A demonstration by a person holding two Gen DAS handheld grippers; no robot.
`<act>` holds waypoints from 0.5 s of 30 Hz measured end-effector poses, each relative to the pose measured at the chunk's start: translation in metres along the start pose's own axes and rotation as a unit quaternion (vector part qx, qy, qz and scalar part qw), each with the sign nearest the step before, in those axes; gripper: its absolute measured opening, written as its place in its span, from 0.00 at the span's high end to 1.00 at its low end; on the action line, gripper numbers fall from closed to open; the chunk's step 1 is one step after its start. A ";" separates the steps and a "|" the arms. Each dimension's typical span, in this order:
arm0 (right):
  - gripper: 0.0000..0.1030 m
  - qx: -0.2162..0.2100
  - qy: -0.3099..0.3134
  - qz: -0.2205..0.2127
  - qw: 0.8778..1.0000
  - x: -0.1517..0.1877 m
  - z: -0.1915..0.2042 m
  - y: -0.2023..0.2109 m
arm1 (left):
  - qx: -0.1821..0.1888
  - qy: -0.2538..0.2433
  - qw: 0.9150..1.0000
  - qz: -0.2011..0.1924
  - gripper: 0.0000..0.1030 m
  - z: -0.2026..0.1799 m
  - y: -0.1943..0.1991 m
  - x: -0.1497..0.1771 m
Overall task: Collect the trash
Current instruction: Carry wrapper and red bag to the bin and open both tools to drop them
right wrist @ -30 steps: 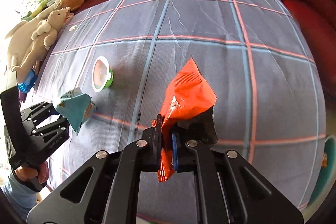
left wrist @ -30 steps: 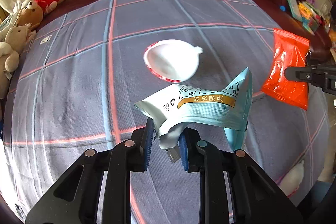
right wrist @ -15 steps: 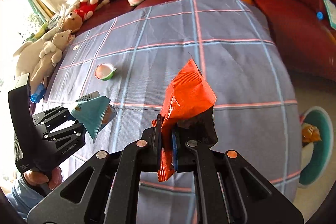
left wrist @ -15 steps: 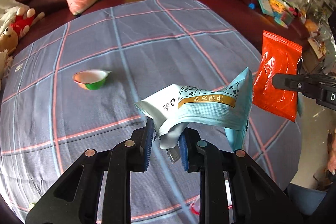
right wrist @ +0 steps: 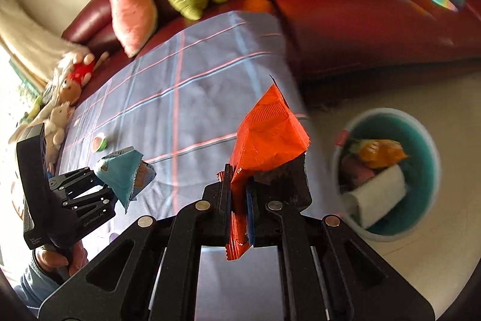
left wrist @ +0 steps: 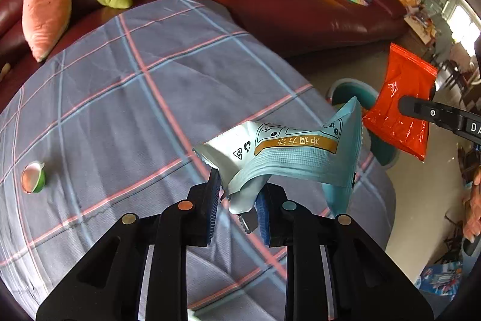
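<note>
My right gripper (right wrist: pixel 239 194) was clamped on the lower edge of an orange packet (right wrist: pixel 267 137); the left gripper (left wrist: pixel 237 200) pinched the crumpled corner of a pale blue packet (left wrist: pixel 288 158), jaws a little apart around the bunched film.

The bin (right wrist: pixel 421 218) sat on the floor off the blanket's corner, to the right of and below my right gripper. In the left wrist view its rim (left wrist: pixel 348 86) showed beyond the blue packet, partly hidden by both packets. Right hand judged the nearer of the two; the left was further back over the blanket (left wrist: pixel 126 110).

Orange packet: stiff, glossy foil, ribbed seal along its edge, standing upright from the jaws with its long axis running away from me. Blue packet: softer, matte film with printed text on a tan band, folded and slumping sideways to the right.

Bin: round, teal inside, already holding a yellow-orange wrapper and a white roll-like wad.

One small green-and-white cup (left wrist: pixel 33 178) lay tipped on the blanket, well apart from both grippers, not yet collected.
</note>
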State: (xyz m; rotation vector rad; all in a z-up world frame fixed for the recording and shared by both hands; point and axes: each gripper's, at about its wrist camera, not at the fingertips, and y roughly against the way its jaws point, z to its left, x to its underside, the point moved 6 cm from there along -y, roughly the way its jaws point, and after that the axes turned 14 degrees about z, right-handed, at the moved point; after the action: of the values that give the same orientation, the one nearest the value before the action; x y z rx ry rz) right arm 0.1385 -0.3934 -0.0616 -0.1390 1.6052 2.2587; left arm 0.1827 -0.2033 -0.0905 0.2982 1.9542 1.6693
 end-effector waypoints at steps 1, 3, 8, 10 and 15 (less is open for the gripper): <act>0.93 0.001 -0.013 -0.005 1.000 0.001 -0.016 0.006 | 0.003 -0.010 1.000 0.002 0.77 -0.014 -0.003 -0.007; 0.93 0.006 -0.036 -0.015 0.999 0.005 -0.046 0.016 | 0.006 -0.025 1.000 0.005 0.77 -0.035 -0.008 -0.016; 0.93 0.017 -0.090 -0.027 0.995 0.013 -0.118 0.033 | 0.015 -0.061 0.998 0.016 0.77 -0.087 -0.021 -0.035; 0.93 0.020 -0.106 -0.024 0.994 0.015 -0.142 0.033 | 0.018 -0.069 0.997 0.020 0.77 -0.102 -0.026 -0.041; 0.90 0.017 -0.130 -0.005 0.991 0.018 -0.177 0.022 | 0.024 -0.086 0.996 0.029 0.77 -0.132 -0.041 -0.058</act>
State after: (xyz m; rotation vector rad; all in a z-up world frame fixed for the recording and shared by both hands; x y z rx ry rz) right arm 0.0916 -0.5600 -0.1085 0.1506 1.4984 2.1382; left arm 0.1672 -0.3517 -0.1040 0.5036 1.8758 1.5785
